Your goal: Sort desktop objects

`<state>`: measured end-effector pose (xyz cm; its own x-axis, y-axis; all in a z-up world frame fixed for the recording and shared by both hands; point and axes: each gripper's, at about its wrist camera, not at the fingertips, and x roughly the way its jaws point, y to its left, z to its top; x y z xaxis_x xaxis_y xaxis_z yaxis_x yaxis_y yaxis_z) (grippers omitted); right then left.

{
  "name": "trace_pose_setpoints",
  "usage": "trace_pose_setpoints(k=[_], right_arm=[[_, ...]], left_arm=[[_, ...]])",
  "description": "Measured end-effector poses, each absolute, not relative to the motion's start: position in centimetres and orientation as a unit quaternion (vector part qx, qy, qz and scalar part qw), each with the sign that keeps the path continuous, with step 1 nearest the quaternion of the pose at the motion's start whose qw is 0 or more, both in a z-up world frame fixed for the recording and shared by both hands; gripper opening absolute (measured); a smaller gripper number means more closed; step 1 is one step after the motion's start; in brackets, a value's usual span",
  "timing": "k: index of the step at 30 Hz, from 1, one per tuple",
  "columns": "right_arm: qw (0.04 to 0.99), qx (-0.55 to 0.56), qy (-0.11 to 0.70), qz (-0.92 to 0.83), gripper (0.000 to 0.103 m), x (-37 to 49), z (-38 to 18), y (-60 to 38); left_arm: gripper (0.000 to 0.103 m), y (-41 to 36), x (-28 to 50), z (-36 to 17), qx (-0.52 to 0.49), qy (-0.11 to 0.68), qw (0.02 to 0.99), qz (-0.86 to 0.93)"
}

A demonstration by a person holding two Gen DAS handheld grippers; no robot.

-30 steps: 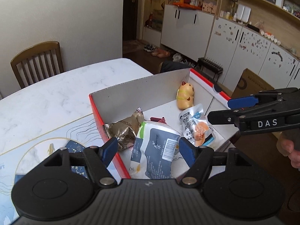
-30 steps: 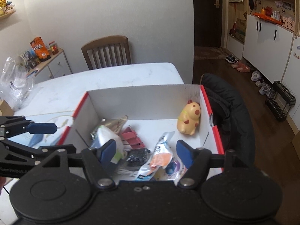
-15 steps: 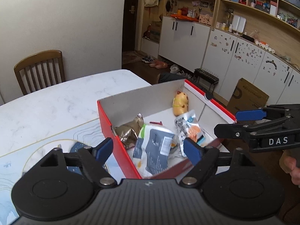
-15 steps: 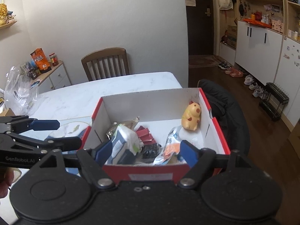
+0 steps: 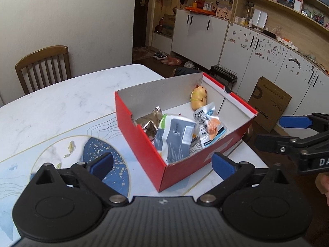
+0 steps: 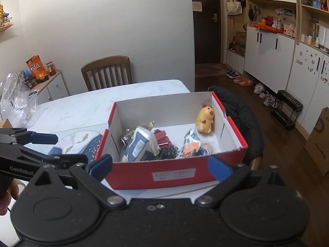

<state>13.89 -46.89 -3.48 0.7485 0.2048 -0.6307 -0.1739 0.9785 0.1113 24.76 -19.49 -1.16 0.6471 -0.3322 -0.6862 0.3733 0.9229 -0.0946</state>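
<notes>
The red cardboard box stands on the white marble table, near the table's corner, and both grippers are in front of it and apart from it. The right gripper faces the box's short labelled wall; the left gripper faces its near corner from the side. The jaws of both have just been opening and now stand spread wide, with nothing between the blue pads — they hold nothing.

Inside the box I count one yellow toy animal leaning at the far right corner, one crumpled gold foil packet by the left wall, one grey-and-white snack bag, one white sausage packet with an orange picture, some red folded pieces and a dark small thing that I cannot identify. The bags overlap each other in the near half of the box.

Under the box's left side lies one printed mat with a dark blue circle and gold fish. Behind the table stands one wooden chair; a dark jacket hangs beside the box's right side. A clear plastic bag lies at the table's far left edge. A brown carton stands on the floor by the white cabinets. The box's near walls partly hide the things at its bottom.
</notes>
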Motion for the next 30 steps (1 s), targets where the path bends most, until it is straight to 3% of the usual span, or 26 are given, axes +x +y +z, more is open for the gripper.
trace_pose_setpoints(k=[30], right_arm=[[0.932, 0.041, 0.35, 0.086, 0.101, 11.0, -3.9, -44.5]], left_arm=[[0.102, -18.0, 21.8, -1.3, 0.055, 0.382, 0.898, -0.213]])
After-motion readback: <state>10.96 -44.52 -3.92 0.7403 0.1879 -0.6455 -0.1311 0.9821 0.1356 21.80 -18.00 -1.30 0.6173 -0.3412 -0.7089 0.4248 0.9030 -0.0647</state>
